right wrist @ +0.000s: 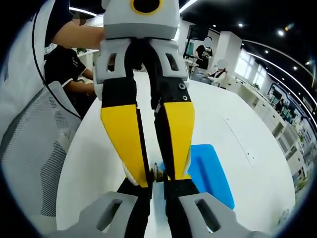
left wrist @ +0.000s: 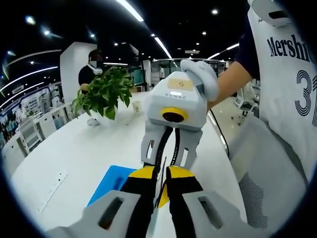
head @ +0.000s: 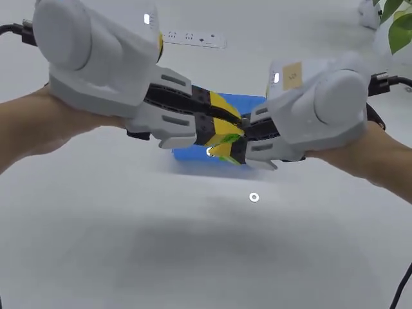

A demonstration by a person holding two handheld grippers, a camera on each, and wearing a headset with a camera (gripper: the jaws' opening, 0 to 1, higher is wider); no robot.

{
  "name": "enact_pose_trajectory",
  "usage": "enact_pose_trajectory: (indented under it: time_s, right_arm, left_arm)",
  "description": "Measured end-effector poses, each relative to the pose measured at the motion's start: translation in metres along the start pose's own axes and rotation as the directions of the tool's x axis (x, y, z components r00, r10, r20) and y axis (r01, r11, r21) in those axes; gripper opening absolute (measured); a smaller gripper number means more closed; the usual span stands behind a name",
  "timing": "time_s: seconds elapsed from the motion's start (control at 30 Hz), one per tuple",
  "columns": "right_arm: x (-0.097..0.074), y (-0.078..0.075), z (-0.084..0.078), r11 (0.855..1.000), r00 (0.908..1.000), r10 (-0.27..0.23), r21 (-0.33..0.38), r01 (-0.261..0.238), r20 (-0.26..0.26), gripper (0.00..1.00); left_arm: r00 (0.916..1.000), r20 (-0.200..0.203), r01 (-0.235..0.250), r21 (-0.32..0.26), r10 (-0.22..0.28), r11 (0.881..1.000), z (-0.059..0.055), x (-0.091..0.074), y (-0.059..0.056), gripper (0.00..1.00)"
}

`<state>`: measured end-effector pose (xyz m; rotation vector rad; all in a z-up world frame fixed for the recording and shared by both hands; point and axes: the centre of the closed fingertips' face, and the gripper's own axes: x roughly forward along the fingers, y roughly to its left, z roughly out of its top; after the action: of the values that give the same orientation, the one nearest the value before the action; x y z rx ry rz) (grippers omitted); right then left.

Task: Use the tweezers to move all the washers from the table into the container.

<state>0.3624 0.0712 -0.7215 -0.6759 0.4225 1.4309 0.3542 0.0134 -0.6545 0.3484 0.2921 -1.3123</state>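
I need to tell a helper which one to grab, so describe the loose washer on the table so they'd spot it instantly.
Start at the white table, then find the blue container on it. Just in front of it, towards the person, lies the washer: a tiny silver ring, alone on bare white surface.

My white workbench [head: 96, 257] carries a power strip [head: 193, 38] and a potted plant [left wrist: 101, 91]; strip lights [left wrist: 161, 47] line the dark ceiling [left wrist: 188, 20]

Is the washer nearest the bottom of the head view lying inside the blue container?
No, the washer lies on the bare white table, in front of the blue container and apart from it.
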Motion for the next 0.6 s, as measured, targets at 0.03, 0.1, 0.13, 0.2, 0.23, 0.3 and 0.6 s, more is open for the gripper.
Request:
enact_pose_trajectory:
  time_s: [0.03, 0.1, 0.13, 0.2, 0.23, 0.3, 0.6]
  right_arm:
    - [0.0, 0.0, 0.0, 1.0, 1.0, 0.0, 0.0, 0.0, 0.0, 0.09]
    - [-0.001, -0.001, 0.0, 1.0, 1.0, -0.002, 0.0, 0.002, -0.001, 0.09]
    - [-0.001, -0.001, -0.001, 1.0, 1.0, -0.003, -0.004, 0.003, -0.002, 0.09]
    - [-0.002, -0.001, -0.001, 1.0, 1.0, -0.003, -0.001, 0.003, 0.0, 0.09]
    - [-0.003, -0.002, -0.001, 1.0, 1.0, -0.006, -0.001, 0.006, 0.001, 0.09]
    - [-0.004, -0.005, 0.001, 1.0, 0.9999, -0.012, -0.006, 0.012, 0.004, 0.09]
    - [-0.007, -0.027, 0.014, 0.998, 0.9979, -0.05, -0.022, 0.051, 0.041, 0.09]
  left_arm:
    - [1.0, -0.007, 0.005, 0.012, -0.005, 1.0, -0.001, 0.001, 0.0, 0.11]
    - [0.9998, -0.012, 0.013, 0.019, -0.013, 1.0, -0.002, 0.003, -0.001, 0.08]
    - [0.9999, -0.012, 0.009, 0.027, -0.009, 1.0, -0.002, 0.002, 0.0, 0.08]
    - [0.9998, -0.012, 0.015, 0.024, -0.015, 1.0, -0.002, 0.001, 0.0, 0.08]
    - [0.9999, -0.007, 0.008, 0.034, -0.008, 0.999, -0.001, 0.0, 0.002, 0.08]
    - [1.0, -0.002, 0.01, 0.031, -0.01, 0.999, 0.0, -0.005, 0.004, 0.07]
    - [0.9996, 0.021, -0.018, 0.057, 0.017, 0.998, 0.006, -0.015, 0.028, 0.07]
